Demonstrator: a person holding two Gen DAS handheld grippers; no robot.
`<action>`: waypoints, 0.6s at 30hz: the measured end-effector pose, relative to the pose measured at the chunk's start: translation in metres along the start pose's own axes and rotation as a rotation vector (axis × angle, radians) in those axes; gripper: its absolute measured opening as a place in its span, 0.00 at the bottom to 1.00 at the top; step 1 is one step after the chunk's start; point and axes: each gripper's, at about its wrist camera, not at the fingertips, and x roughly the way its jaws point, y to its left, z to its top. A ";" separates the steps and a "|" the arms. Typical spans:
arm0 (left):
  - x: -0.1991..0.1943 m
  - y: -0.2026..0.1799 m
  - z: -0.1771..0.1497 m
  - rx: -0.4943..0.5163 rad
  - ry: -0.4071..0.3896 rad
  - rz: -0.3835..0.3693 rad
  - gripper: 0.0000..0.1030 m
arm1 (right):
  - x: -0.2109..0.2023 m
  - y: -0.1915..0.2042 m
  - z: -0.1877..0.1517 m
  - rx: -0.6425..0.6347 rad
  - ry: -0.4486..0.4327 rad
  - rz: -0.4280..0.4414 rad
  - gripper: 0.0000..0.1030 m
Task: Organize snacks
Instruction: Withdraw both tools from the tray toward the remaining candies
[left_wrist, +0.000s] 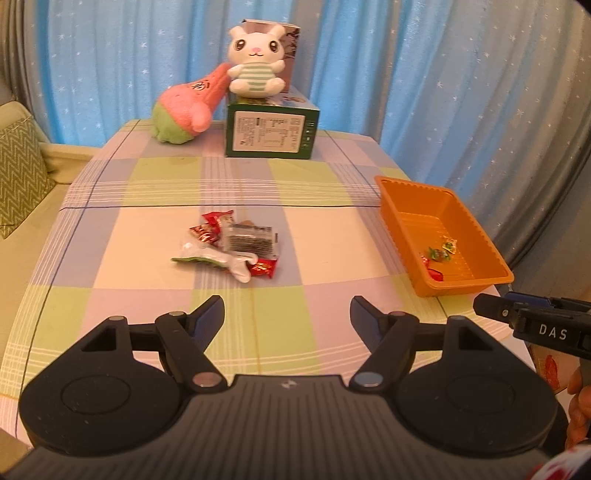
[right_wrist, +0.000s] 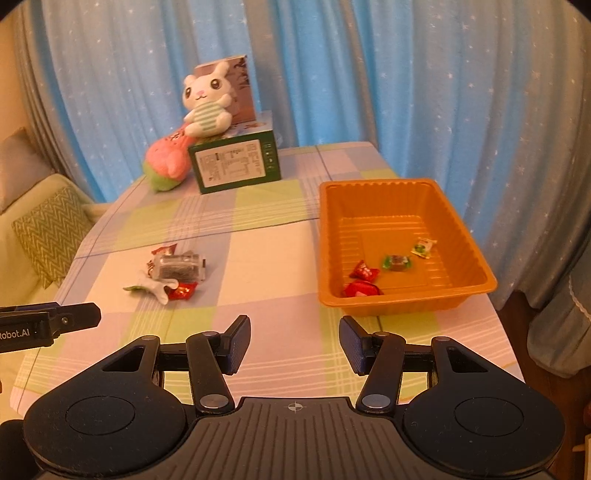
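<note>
The worktop (left_wrist: 155, 229), in a checked cloth, carries an orange tray (right_wrist: 458, 225) at the right, its long axis running near to far, with four small sweets (right_wrist: 397, 262) inside. A snack pile (left_wrist: 236, 243) lies mid-worktop, left of the tray; its white packet (left_wrist: 221, 258) seems to lie left to right. The left hand-held gripper (left_wrist: 287, 314) hangs with jaws well apart, empty, above the near cloth. The right hand-held gripper (right_wrist: 294, 341) is narrower, also empty, near the tray's near edge.
</note>
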 end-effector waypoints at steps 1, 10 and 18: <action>-0.001 0.002 -0.001 -0.003 0.000 0.003 0.70 | 0.001 0.002 0.000 -0.004 0.001 0.001 0.52; -0.004 0.025 -0.004 -0.022 -0.003 0.039 0.70 | 0.009 0.014 -0.003 -0.022 0.013 0.028 0.52; -0.001 0.047 -0.004 -0.042 0.003 0.069 0.70 | 0.019 0.028 -0.002 -0.046 0.013 0.061 0.52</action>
